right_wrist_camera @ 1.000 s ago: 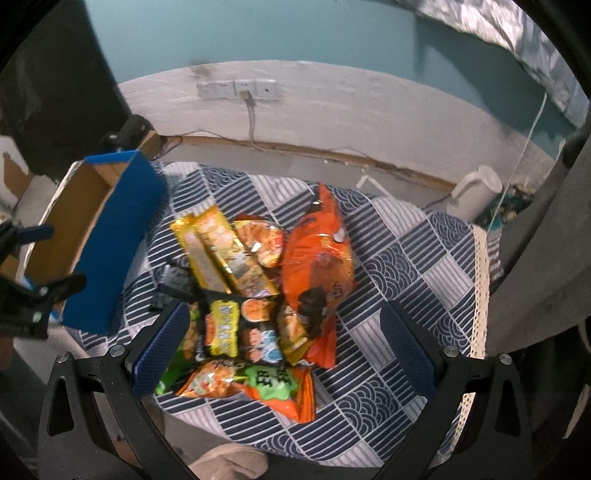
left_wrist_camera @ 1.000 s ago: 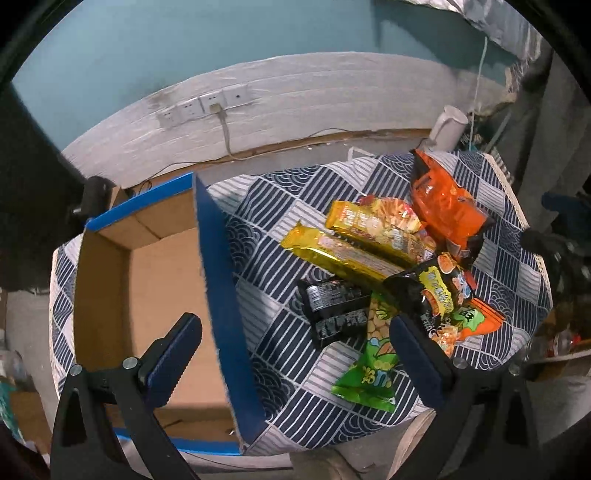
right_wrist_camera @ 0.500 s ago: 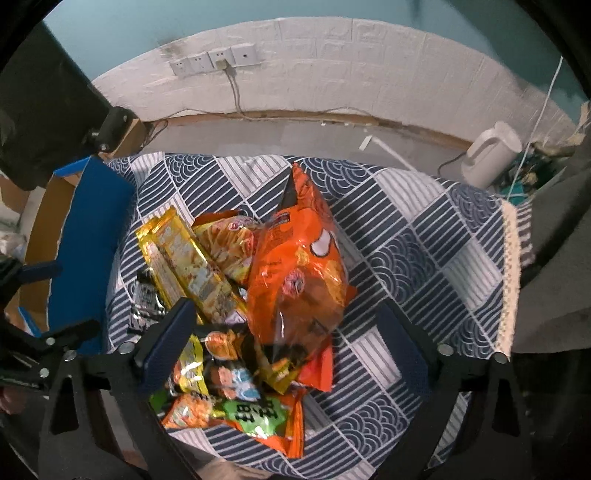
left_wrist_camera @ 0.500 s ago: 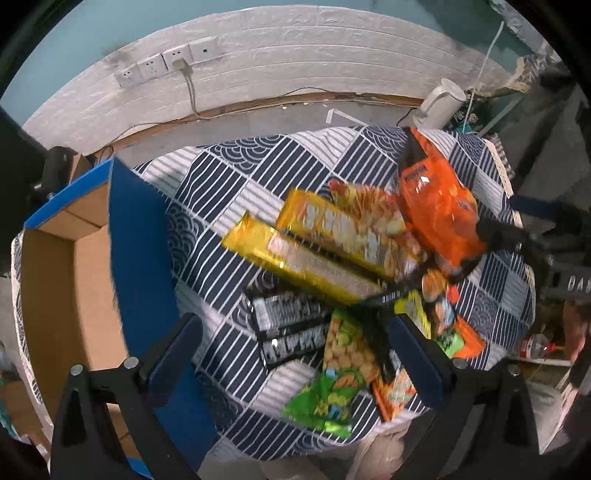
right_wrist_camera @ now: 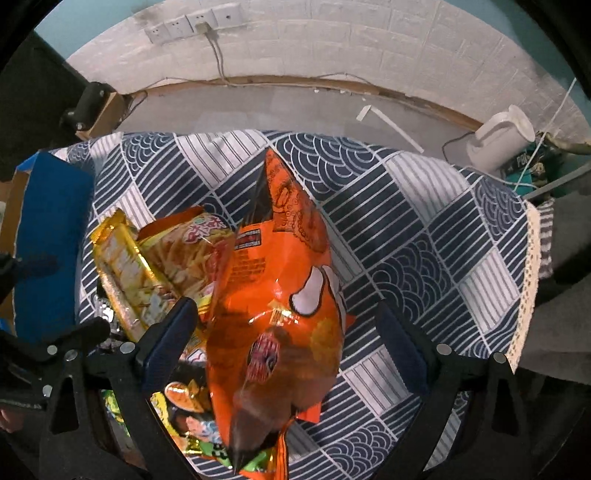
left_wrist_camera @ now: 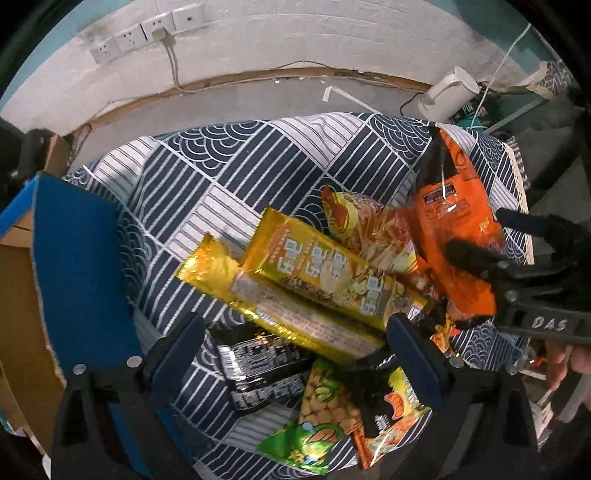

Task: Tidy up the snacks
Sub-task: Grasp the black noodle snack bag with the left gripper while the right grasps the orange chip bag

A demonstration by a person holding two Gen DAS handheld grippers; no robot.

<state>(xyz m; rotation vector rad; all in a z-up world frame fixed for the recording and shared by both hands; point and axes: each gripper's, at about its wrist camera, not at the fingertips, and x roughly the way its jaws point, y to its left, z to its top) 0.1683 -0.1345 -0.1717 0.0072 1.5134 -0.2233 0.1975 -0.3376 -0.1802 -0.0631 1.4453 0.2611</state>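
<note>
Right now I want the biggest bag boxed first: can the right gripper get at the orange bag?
Probably yes: the right gripper is open astride the orange bag, which lies on top of the pile.

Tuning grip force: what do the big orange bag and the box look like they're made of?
Orange bag: thin glossy plastic film, probably; it shows bright glare and crinkles. Box: brown cardboard, matte, with a blue outer face; the raw brown edge shows along the flap.

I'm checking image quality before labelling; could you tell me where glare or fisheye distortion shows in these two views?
Left wrist view: glare on the gold wrappers; wall sockets bend along the curved, dark-cornered rim. Right wrist view: highlights on the orange bag; the skirting line bows and the tablecloth pattern bulges.
</note>
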